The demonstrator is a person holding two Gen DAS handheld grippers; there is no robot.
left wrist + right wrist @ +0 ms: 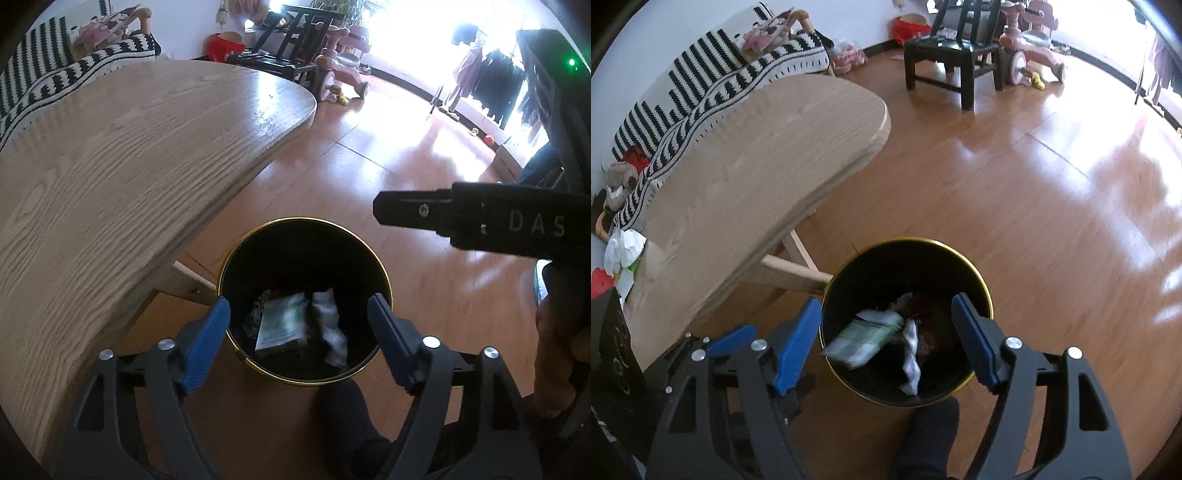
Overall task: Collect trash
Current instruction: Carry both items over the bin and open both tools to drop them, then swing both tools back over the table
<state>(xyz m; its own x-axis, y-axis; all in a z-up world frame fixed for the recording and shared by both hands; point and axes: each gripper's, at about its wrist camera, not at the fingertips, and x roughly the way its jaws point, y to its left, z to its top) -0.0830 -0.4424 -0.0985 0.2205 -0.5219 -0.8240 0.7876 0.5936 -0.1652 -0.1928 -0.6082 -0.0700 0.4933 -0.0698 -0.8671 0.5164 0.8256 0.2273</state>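
Note:
A black trash bin with a gold rim (258,229) stands on the wooden floor beside the table; it also shows in the right wrist view (979,266). Inside lie a green-white packet (282,325) (866,338) and crumpled white paper (332,325) (911,350). My left gripper (301,325) is open and empty, hovering above the bin. My right gripper (886,328) is open and empty above the bin too; its body shows at the right of the left wrist view (480,218). Crumpled white paper trash (622,251) lies on the table's near left end.
A light wooden table (110,166) (738,166) is left of the bin. A striped sofa (713,70) stands behind it. A dark chair (945,55) and a pink tricycle (1030,48) stand far across the floor. My dark-socked foot (931,435) is just before the bin.

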